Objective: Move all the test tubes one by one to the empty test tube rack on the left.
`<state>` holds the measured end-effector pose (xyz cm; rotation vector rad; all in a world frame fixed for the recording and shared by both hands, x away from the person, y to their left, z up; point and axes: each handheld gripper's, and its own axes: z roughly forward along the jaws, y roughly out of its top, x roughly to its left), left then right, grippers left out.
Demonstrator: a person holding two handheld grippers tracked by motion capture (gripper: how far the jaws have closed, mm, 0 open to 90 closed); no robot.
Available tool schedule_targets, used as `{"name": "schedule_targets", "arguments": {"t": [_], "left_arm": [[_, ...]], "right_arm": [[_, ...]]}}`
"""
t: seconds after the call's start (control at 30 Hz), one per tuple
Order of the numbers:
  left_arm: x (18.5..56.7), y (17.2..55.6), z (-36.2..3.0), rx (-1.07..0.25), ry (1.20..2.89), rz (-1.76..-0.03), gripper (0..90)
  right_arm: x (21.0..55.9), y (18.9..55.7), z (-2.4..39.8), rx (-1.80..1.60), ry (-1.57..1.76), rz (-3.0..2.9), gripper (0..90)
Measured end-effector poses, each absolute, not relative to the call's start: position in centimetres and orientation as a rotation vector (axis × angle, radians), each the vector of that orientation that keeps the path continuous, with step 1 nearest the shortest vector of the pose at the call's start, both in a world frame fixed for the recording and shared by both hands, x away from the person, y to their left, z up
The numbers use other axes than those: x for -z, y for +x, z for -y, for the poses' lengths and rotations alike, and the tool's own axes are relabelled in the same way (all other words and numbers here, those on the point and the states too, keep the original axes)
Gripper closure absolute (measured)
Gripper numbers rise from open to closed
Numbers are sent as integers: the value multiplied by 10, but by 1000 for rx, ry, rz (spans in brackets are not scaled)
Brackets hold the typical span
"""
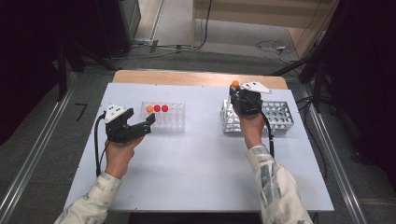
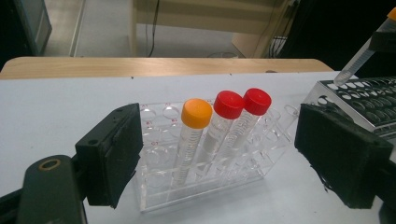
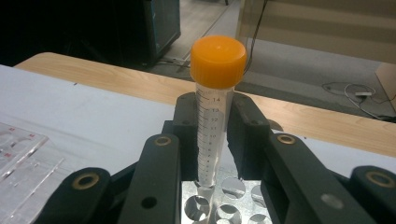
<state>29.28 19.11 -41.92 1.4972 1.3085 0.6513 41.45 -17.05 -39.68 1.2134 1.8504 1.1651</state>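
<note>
Tongs on the right clamped tight on an orange-capped tube, pads pressed against its graduated wall well below the cap. Held upright, tip hanging just above the holes of the metal rack, not seated in any of them. Seen from above at the rear left corner of that rack, orange cap poking out over the hand.

Tongs on the left spread wide, gripping nothing, touching nothing. Parked low over the bench, aimed at the clear plastic rack, which sat between the two pads in the left gripper view but farther off and well apart from both. Three tubes standing in that rack's near row: one with an orange cap, then two with red caps, all leaning slightly.

Lower end of the held tube partly masked by the black jaws in the right gripper view; exact hole beneath it impossible to tell. Metal rack cut off at the bottom edge there, and half covered by the right hand from above. Clear rack's empty wells faint against the white bench, hard to count. Right tongs' tips hidden under the grey plate in the high view.
</note>
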Motion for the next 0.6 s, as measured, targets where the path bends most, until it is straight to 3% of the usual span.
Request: {"name": "schedule_targets", "arguments": {"t": [0.6], "left_arm": [[418, 291, -190, -671, 1491, -1309, 154]], "right_arm": [[383, 381, 162, -1283, 1088, -1978, 718]]}}
